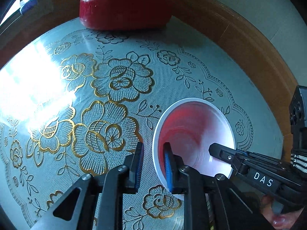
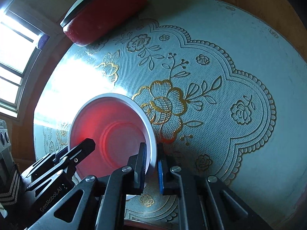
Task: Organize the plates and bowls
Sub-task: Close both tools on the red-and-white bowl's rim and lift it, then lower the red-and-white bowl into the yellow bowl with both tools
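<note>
A white bowl (image 1: pixel 193 132) with a red-tinted inside sits on the lace-patterned table; it also shows in the right wrist view (image 2: pixel 109 132). My left gripper (image 1: pixel 153 164) straddles the bowl's left rim, one finger inside and one outside, with a gap around the rim. My right gripper (image 2: pixel 151 164) straddles the bowl's right rim, its jaws close around the wall. Each gripper shows in the other's view: the right gripper (image 1: pixel 220 151) and the left gripper (image 2: pixel 84 145).
A red lidded pot (image 1: pixel 125 9) stands at the table's far edge, also in the right wrist view (image 2: pixel 103 15). The round table (image 1: pixel 57 76) has a wooden rim (image 1: pixel 239 44). A window (image 2: pixel 13 44) is at the left.
</note>
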Tool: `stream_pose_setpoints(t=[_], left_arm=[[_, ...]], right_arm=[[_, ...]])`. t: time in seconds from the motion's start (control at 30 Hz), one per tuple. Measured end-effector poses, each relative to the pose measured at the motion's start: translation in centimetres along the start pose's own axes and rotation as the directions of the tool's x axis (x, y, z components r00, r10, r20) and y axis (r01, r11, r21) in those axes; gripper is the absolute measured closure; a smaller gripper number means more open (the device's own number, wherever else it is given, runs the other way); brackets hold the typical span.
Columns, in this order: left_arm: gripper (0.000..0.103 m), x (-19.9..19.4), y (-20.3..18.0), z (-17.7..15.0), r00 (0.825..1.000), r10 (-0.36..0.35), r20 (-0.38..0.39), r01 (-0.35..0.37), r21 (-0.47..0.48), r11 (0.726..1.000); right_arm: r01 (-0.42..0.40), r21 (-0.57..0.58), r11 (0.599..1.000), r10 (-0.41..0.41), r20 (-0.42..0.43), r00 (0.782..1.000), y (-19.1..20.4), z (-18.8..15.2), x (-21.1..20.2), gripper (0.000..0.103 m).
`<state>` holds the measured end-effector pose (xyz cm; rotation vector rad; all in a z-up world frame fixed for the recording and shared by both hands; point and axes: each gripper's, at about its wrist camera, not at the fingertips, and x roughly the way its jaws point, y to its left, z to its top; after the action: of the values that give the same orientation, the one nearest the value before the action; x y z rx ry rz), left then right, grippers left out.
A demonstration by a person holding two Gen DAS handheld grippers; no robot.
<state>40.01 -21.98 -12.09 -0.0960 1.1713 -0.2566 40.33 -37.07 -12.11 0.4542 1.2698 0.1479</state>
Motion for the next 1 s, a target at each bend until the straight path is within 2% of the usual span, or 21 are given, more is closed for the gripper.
stream_pose_setpoints(t=[0.07,0.23,0.5,0.67,1.0], left_arm=[[0.088,-0.2,0.1,-0.2,1.0,-0.028,0.008,0.028,-0.01,1.0],[0.092,-0.7,0.0,-0.5,0.999,-0.017,0.032,0.017,0.0,1.0],[0.092,-3.1,-1.2,-1.0,0.996,-0.024,0.09,0.02,0.047,0.999],[0.092,-4.5,-1.6,-1.0,0.993,-0.063,0.105,0.059,0.037,0.998],[0.092,-7.7,-3.8,-3.0,0.985,-0.105,0.14,0.095,0.076,0.993]], right_arm=[[-0.002,-0.001,1.0,0.002,0.014,1.0,0.0,0.0,-0.4,0.096],[-0.001,0.003,1.0,0.001,0.048,0.999,0.0,0.1,-1.2,0.096],[0.0,0.006,1.0,0.0,0.082,0.997,0.1,-0.2,-3.1,0.096],[-0.017,0.022,1.0,0.014,0.104,0.995,0.1,-0.7,-4.9,0.096],[-0.031,0.052,0.998,0.022,0.162,0.987,-0.4,-3.2,-9.0,0.096]])
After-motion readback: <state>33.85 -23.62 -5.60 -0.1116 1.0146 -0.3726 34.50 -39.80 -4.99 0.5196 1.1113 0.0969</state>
